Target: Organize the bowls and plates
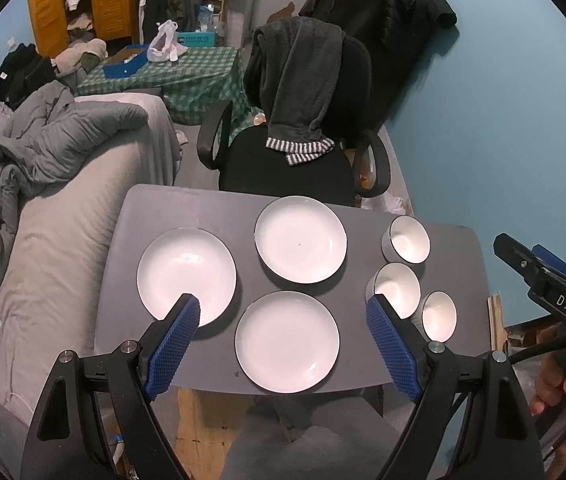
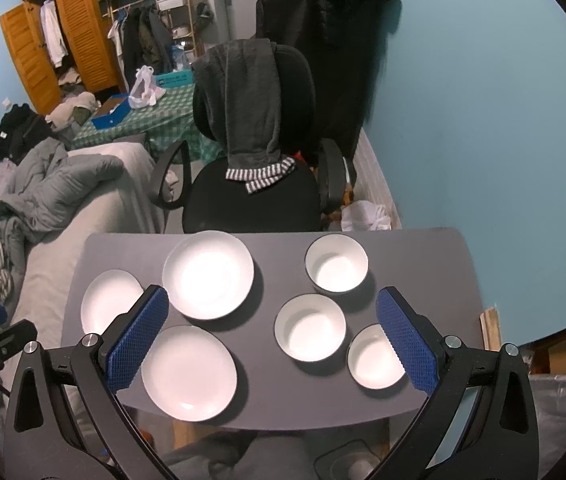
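Note:
Three white plates lie apart on a small grey table (image 1: 131, 240): a left plate (image 1: 186, 276), a far plate (image 1: 300, 239) and a near plate (image 1: 287, 342). Three white bowls stand at the right: far bowl (image 2: 336, 264), middle bowl (image 2: 309, 327), near bowl (image 2: 373, 356). My left gripper (image 1: 283, 306) hovers open above the near plate, holding nothing. My right gripper (image 2: 271, 300) hangs open above the middle bowl, also holding nothing. The right gripper's body (image 1: 543, 280) shows at the right edge of the left wrist view.
A black office chair (image 1: 295, 160) draped with a grey garment stands behind the table. A bed with grey bedding (image 1: 63, 184) runs along the left. A blue wall (image 1: 503, 120) is close on the right. A hand (image 1: 555, 384) holds the right gripper.

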### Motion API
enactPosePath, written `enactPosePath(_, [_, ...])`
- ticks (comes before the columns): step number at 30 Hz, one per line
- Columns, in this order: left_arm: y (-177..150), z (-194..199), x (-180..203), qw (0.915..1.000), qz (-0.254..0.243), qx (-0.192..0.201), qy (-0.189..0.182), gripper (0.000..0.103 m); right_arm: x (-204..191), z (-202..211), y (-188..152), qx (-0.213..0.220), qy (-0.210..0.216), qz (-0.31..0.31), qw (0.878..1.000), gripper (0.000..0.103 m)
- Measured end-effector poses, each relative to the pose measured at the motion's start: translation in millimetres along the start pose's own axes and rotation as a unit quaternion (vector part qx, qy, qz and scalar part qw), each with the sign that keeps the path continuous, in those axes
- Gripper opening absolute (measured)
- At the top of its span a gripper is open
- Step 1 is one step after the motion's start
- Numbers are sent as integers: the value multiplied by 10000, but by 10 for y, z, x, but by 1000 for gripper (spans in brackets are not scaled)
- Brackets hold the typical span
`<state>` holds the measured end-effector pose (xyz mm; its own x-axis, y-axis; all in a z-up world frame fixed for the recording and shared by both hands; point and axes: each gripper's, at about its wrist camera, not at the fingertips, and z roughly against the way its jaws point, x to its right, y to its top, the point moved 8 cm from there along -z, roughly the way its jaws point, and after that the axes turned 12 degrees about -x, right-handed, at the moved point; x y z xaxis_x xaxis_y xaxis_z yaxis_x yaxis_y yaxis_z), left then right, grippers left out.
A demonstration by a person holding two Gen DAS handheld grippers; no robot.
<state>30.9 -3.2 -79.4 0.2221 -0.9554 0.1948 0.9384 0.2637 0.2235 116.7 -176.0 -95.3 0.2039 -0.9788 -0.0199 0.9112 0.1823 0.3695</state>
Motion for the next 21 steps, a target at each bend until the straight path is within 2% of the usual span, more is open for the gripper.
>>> enactPosePath(12, [-13, -11, -64, 9999, -5, 14, 146, 87, -37, 9, -45, -15, 57, -29, 10000, 102])
enactPosePath(21, [-55, -28, -61, 10000, 63, 6, 75, 87, -47, 58, -46, -59, 129, 14, 9999, 102])
